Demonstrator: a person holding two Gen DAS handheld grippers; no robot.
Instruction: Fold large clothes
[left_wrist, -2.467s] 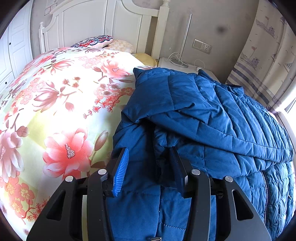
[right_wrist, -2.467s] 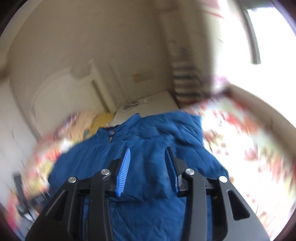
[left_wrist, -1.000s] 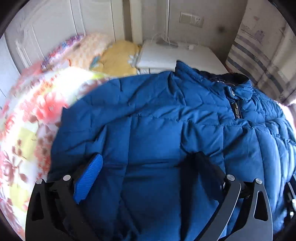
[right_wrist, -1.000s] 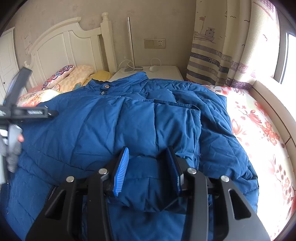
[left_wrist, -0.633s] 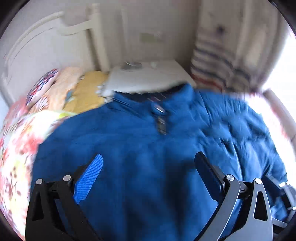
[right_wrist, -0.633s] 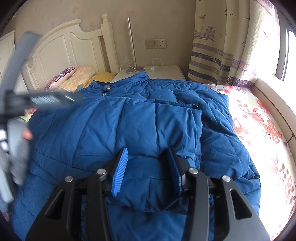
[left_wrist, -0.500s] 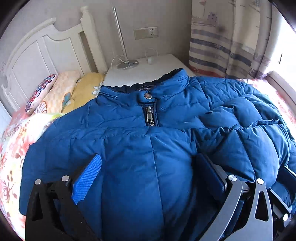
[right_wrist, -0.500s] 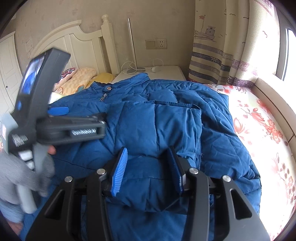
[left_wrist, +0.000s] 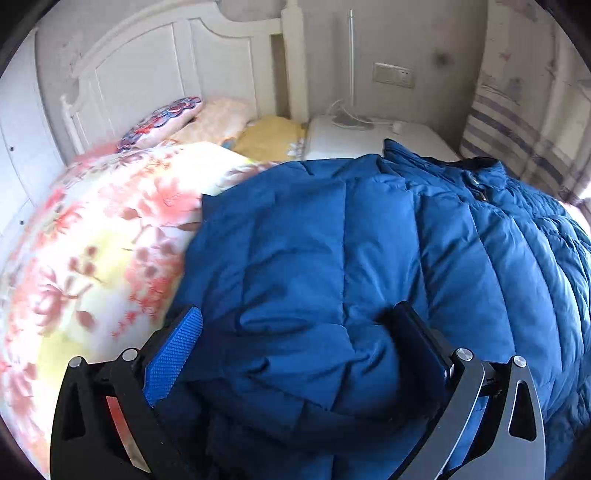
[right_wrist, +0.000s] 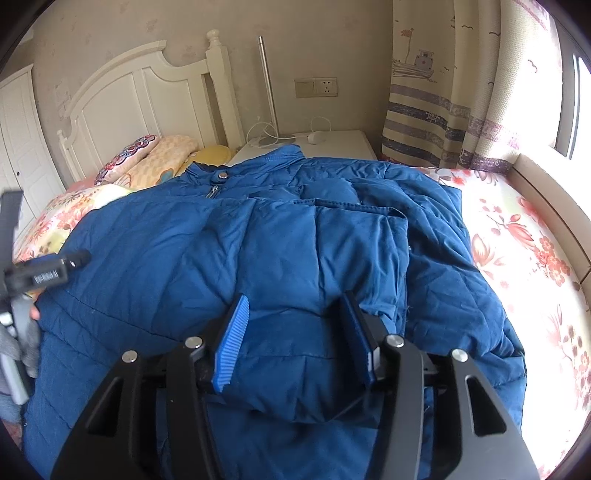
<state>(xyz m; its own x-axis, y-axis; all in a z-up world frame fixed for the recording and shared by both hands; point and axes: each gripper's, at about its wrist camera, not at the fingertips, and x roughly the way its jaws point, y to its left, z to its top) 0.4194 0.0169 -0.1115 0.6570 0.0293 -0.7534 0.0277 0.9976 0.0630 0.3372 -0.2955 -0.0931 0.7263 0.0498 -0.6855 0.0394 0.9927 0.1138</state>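
I have the jacket (right_wrist: 280, 251) spread on the bed (right_wrist: 524, 236), sleeves folded in. My left hand-held gripper (left_wrist: 295, 347) gapes wide around a bunched fold at 6 o'clock; the right hand-held gripper (right_wrist: 295, 328), half open, straddles the sleeve. Next, I'd judge, both pinch for the crosswise fold.

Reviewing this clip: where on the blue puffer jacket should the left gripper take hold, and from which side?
Grip the puffy folded sleeve end bulging between the left gripper fingers, coming in low from the hem side toward the collar. On the blue puffer jacket, that bulge is a raised, free edge; the flat quilted panels beyond offer little to pinch.
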